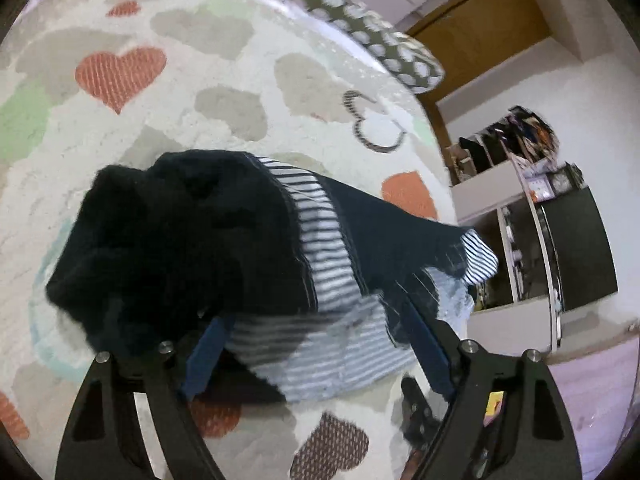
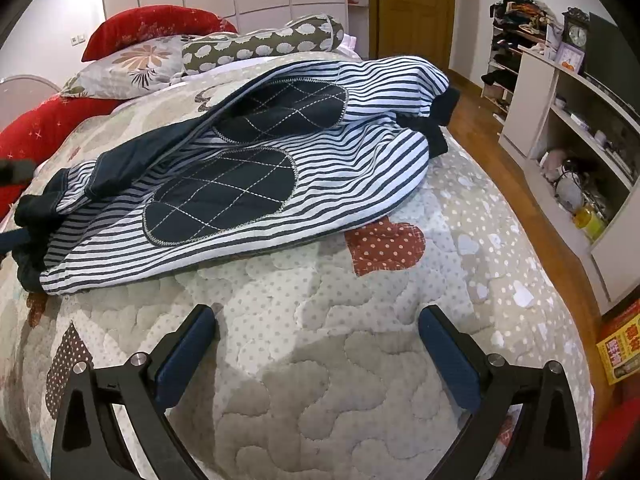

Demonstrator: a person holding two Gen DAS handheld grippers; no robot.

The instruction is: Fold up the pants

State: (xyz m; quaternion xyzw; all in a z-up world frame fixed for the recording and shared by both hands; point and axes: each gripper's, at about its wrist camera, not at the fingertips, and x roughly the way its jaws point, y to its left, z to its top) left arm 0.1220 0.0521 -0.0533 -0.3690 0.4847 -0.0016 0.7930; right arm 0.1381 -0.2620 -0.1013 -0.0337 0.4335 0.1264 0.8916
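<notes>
Striped cotton in navy and white makes up the pants [image 2: 248,152], which lie across the quilted bedspread [image 2: 320,360], folded over lengthwise so one leg rests on the other. Each knee carries an oval navy patch stitched in a pale diamond grid with a zigzag border. Dark ribbed cuffs bunch at the far end toward the door [image 2: 412,4], and the waist end sits crumpled at the near left.

Over there the left gripper [image 1: 320,344] has its blue-padded fingers set apart with the waistband fabric lying between and over them; I cannot tell whether they bite the cloth. The right gripper [image 2: 318,344] hovers with its fingers spread wide above bare quilt, just short of the pants' near edge, touching nothing.

The quilt is puffy, sewn in cloud-like curves with polka-dot heart patches. A spotted bolster [image 2: 264,42] lies behind.
</notes>
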